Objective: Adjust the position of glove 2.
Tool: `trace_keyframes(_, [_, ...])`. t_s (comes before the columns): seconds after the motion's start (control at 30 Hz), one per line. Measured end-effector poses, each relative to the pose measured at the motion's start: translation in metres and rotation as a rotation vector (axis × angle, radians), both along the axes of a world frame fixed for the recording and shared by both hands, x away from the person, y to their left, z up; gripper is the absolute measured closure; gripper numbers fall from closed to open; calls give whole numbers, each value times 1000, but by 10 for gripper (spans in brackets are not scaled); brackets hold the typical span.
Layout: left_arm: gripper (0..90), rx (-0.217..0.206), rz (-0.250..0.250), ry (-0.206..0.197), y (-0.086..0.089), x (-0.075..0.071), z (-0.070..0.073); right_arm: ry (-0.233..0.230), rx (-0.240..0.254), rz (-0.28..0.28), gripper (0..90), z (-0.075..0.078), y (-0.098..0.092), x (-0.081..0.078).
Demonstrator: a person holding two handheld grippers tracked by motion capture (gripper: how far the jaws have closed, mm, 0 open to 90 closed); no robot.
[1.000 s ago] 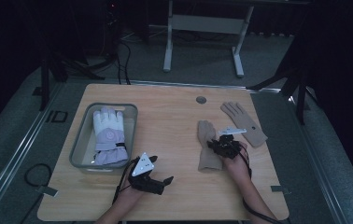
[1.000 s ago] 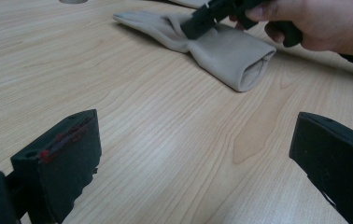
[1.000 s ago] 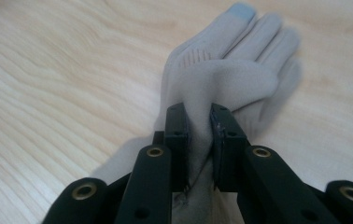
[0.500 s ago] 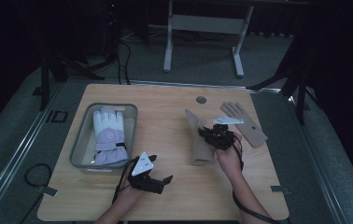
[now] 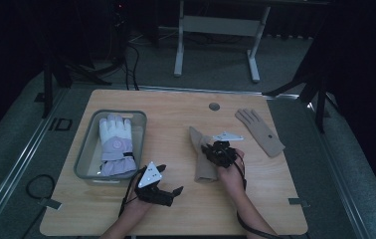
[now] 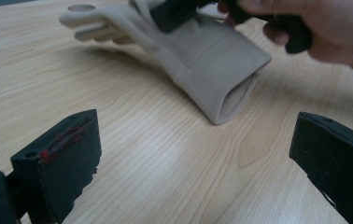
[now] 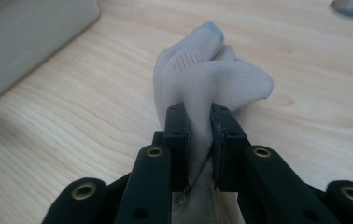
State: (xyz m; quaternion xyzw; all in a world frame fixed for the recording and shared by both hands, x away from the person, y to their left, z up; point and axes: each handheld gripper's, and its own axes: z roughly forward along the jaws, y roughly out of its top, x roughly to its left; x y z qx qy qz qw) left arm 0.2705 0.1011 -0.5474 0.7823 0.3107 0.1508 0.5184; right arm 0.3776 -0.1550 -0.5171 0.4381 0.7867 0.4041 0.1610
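Right gripper (image 7: 198, 140): clamped on a fold of the beige glove (image 7: 202, 88); the cloth is pinched between the two jaws, so the glove can be lifted or dragged without slipping. In the high view this gripper (image 5: 211, 151) sits over the glove's middle.

Beige glove (image 5: 202, 159): lies right of the desk's centre, cuff toward the person, fingers pointing away. The pinched part rises in a hump, while the cuff (image 6: 233, 98) rests on the wood, open toward the left gripper. Judged from the hold, the glove is being picked up by its middle, probably to go to the bin.

Left gripper (image 6: 193, 177): jaws spread wide, holding nothing, low above the desk near the front edge and aimed at the glove's cuff. It seems to wait there, ready to help. In the high view it (image 5: 168, 191) lies just in front of the bin.

Bin (image 5: 84, 159): clear plastic, at the desk's left, already holding a white and lilac glove (image 5: 116, 144); likely the place where gloves are gathered.

Second beige glove (image 5: 260, 130): flat at the desk's right, well apart from both grippers, untouched.

Desk (image 5: 176, 107): bare wood, with a round cap (image 5: 214, 106) near the far edge.

Hard to make out: the held glove's fingertips are bunched, so their lie is unclear; the right gripper covers where the pinch sits in the high view; whether the glove's middle is clear of the wood cannot be told.
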Motion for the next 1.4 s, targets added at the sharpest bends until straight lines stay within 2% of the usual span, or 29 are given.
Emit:
trace_keyframes(0.2, [24, -1, -4, 0, 0, 1, 0, 43, -31, -7, 763, -22, 7, 2])
trace_keyframes(0.4, [24, -2, -9, -4, 0, 0, -1, 49, -76, 15, 737, -32, 8, 0])
trace_keyframes(0.8, [24, -4, -20, -2, -2, -1, -2, 38, -88, 68, 507, -35, 11, -8])
trace_keyframes(0.9, [24, -6, -21, -5, -1, -1, -2, 10, -85, 81, 502, -31, 10, -10])
trace_keyframes(0.97, [25, -9, -21, -3, -1, -1, -2, 12, -82, 89, 499, -26, 7, -10])
trace_keyframes(1.03, [24, -8, -23, -2, -1, -1, -2, 7, -66, 97, 501, -20, 1, -9])
trace_keyframes(1.1, [24, -9, -27, -1, -1, -1, -2, -18, -60, 105, 501, -12, -6, -8])
trace_keyframes(1.23, [24, -11, -30, -3, -2, -1, -3, -63, -62, 110, 507, 6, -27, -4])
trace_keyframes(1.4, [24, -20, -29, -5, -1, -1, -3, -107, -62, 70, 529, 22, -65, 6])
